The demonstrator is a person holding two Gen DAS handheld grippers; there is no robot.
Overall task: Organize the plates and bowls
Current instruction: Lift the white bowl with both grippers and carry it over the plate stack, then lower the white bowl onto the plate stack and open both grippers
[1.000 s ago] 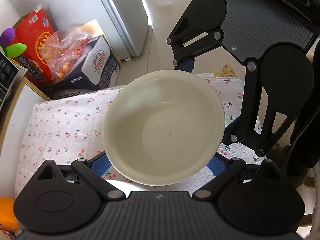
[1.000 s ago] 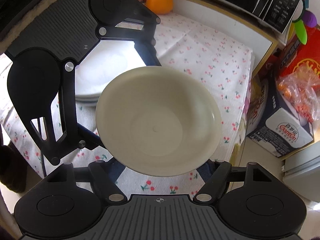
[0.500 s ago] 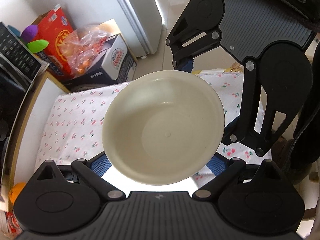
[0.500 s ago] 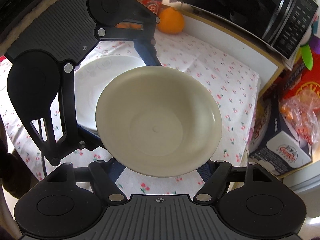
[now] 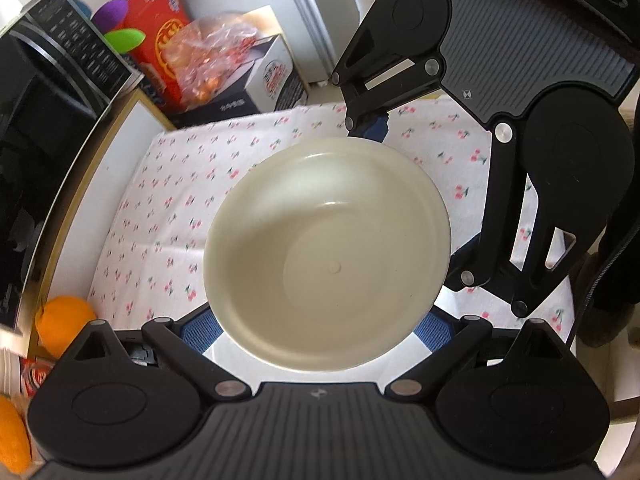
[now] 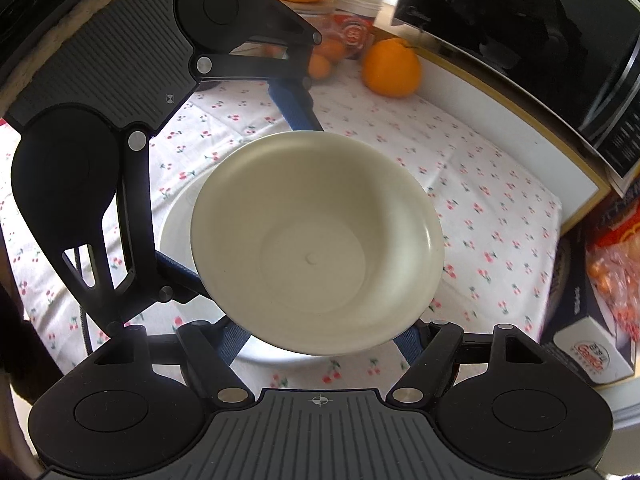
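1. The blue padded fingers of the left gripper stand wide apart with the cream bowl lodged between them, pads against its rim at about 7 and 5 o'clock in the left wrist view. The right gripper does the same from the opposite side, so both clamp the one bowl, which is carried above the cloth.
2. Step in hand, as I judge it: carrying the bowl across to the white plate, which peeks out from under the bowl at 9 o'clock in the right wrist view.
3. The next move probably calls for centring the bowl over the plate, lowering it level, then parting both pairs of fingers together so that it does not tip.
4. Counted near to far: one bowl, held; one plate showing beneath it, though whether more are stacked under it I cannot tell; one cherry-print tablecloth.
5. Farther off, at 12 to 1 o'clock in the right wrist view: about four oranges, some partly hidden, and one black microwave.
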